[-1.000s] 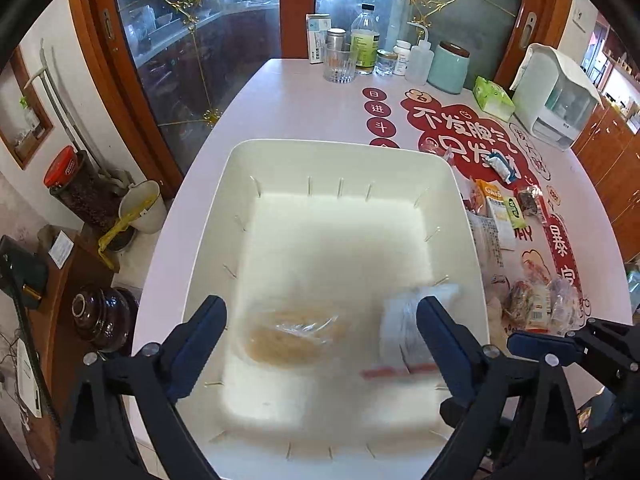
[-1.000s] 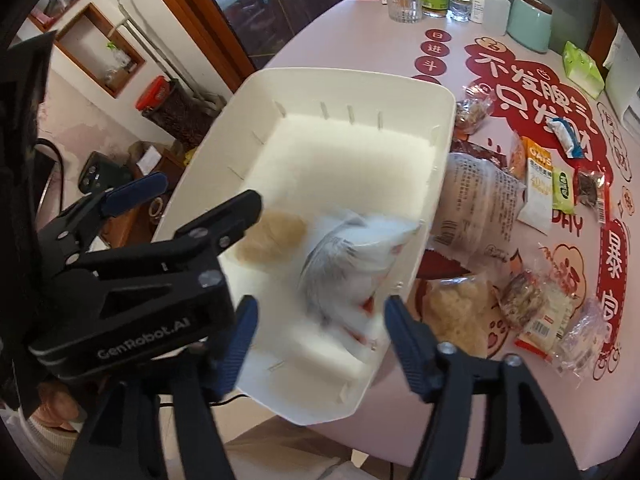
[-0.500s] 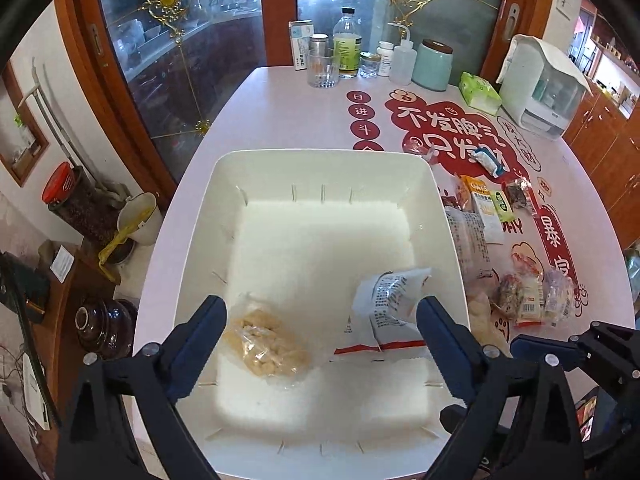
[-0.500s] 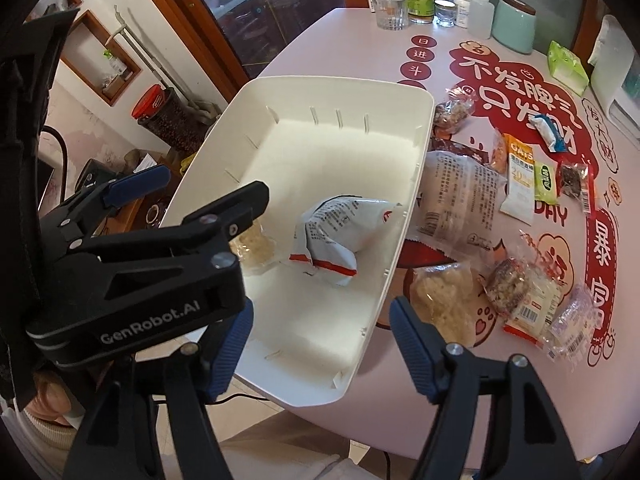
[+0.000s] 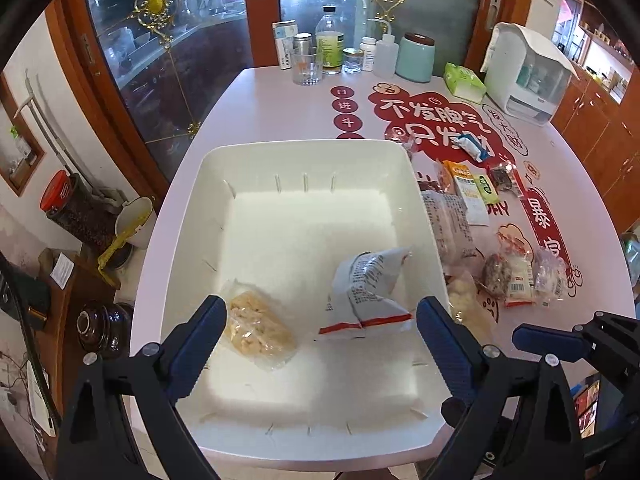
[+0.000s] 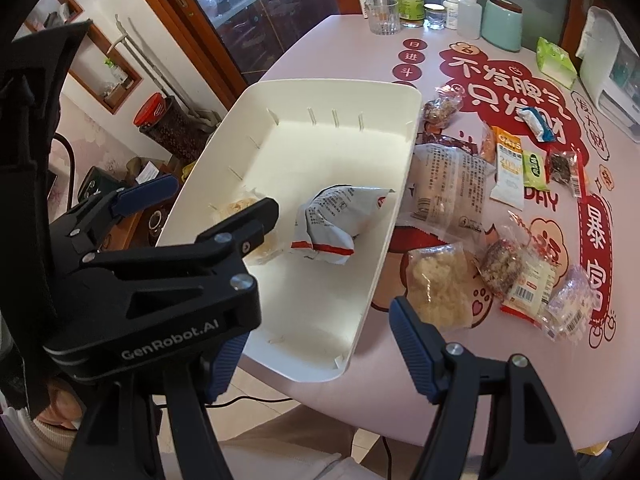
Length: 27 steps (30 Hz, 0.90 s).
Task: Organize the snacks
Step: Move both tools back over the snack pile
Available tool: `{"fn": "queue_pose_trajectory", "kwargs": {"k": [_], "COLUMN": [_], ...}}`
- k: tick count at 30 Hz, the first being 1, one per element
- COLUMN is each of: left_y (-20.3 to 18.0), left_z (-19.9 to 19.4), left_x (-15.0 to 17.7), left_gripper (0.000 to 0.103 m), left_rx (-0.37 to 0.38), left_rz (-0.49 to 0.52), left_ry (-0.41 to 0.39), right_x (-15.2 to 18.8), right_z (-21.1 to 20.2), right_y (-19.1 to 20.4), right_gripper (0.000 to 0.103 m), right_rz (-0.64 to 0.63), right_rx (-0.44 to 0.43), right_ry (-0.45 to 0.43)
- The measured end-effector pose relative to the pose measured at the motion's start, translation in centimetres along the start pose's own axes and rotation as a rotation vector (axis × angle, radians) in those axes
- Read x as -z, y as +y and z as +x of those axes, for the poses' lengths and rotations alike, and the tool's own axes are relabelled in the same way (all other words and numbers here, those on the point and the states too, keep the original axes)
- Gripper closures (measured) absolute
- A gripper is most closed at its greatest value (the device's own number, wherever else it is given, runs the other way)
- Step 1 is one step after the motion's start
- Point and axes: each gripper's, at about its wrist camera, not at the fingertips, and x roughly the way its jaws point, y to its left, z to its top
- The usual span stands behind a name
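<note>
A big white tray point(image 5: 304, 160) sits on the pink table point(image 5: 280, 108), with its long side running from the near table edge toward the far end. Its near end hangs a little over the table edge. Two snacks lie inside, at the near end. One is a white packet with a red stripe point(image 5: 366, 292); it lies crumpled by the tray's right wall, with its striped end nearest and its pointy top aimed away to the right. The other is a clear bag of pale yellow bits point(image 5: 256, 330), lying slanted near the left side. The two are a little apart. The rest of the tray floor is bare, so there is lots of room in there. The left gripper point(image 5: 318, 334) hangs over the near end of the tray with its blue fingers spread wide and nothing between them. The right gripper point(image 6: 316, 330) hangs over the tray's near right corner, also spread wide and pinching nothing. More snacks lie on the table just right of the tray: a big clear bag with writing point(image 6: 448, 188), a bag of pale crumbly bits point(image 6: 436, 288), an orange and white packet point(image 6: 509, 168) and some small wrapped ones point(image 6: 520, 280). They crowd that side. At the far end stand a glass point(image 5: 306, 66), bottles point(image 5: 330, 42) and a green jar point(image 5: 415, 58), well away from the tray.
</note>
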Motion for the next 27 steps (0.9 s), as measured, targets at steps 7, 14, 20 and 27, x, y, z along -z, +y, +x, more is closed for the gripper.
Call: {"fn": "queue_pose_trajectory", "kwargs": {"k": [7,14,20,27], "left_y": [-2.5,-7.3,-12.6,-18.3], "left_z": [-1.1,-1.1,0.3,1.6], "left_x": [-0.7,-1.9,-3.3,-4.4], "left_gripper": [0.008,0.007,0.007,0.007], "left_rx": [0.046,0.111,0.184,0.224], "left_rz": [0.035,0.11,0.157,0.234], "left_ry": [-0.017,-0.034,-0.011,0.015], "right_x": [1.1,2.9,4.6,6.2], "right_z": [-2.0,-3.8,-5.5,-7.5], "right_y": [-2.1,-6.6,-12.6,-19.0], "right_gripper": [0.032,0.032,0.032,0.032], "right_rz": [0.063,0.188,0.34,0.479], "right_rx": [0.006,0.022,0.056,0.108], "right_ry": [-0.046,-0.083,-0.106,-0.151]}}
